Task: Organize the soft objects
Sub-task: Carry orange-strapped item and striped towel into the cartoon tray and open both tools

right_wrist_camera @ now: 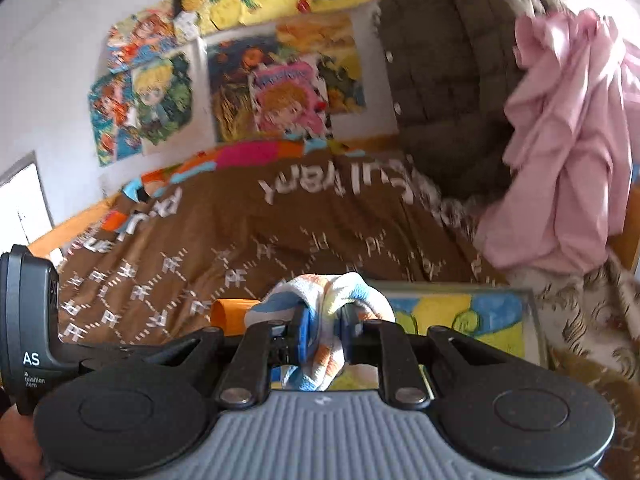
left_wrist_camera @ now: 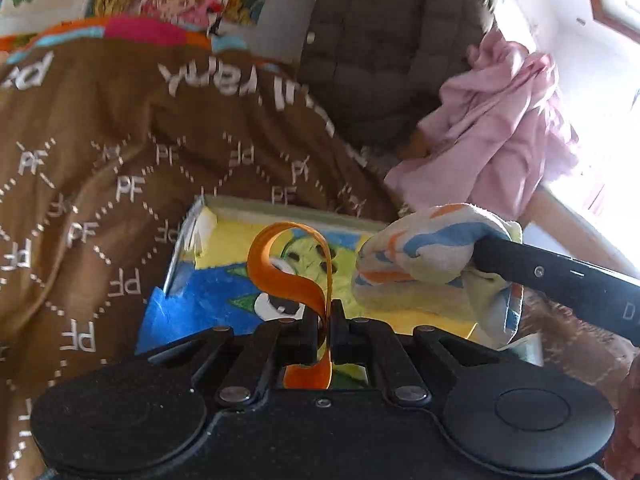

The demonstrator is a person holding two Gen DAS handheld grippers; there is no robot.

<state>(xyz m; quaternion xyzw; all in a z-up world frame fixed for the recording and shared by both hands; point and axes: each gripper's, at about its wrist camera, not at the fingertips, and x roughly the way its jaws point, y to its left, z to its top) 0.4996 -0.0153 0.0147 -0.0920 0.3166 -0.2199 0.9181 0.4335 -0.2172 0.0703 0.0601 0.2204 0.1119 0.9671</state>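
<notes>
My left gripper [left_wrist_camera: 322, 322] pinches the orange strap [left_wrist_camera: 290, 264], centre frame; my right gripper [right_wrist_camera: 322, 334] clamps the striped towel [right_wrist_camera: 320, 300] above the framed picture [left_wrist_camera: 224, 280]. Thin strap could slip out if I tug.

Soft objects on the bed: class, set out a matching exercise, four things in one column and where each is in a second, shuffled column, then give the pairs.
Things:
1. orange strap
2. striped towel
3. pink cloth
4. framed picture

Places:
A. heaped at the right, over the brown quilted jacket
B. flat on the brown blanket
C. pinched in the left gripper
D. clamped in the right gripper

Pairs: 1-C, 2-D, 3-A, 4-B
</notes>
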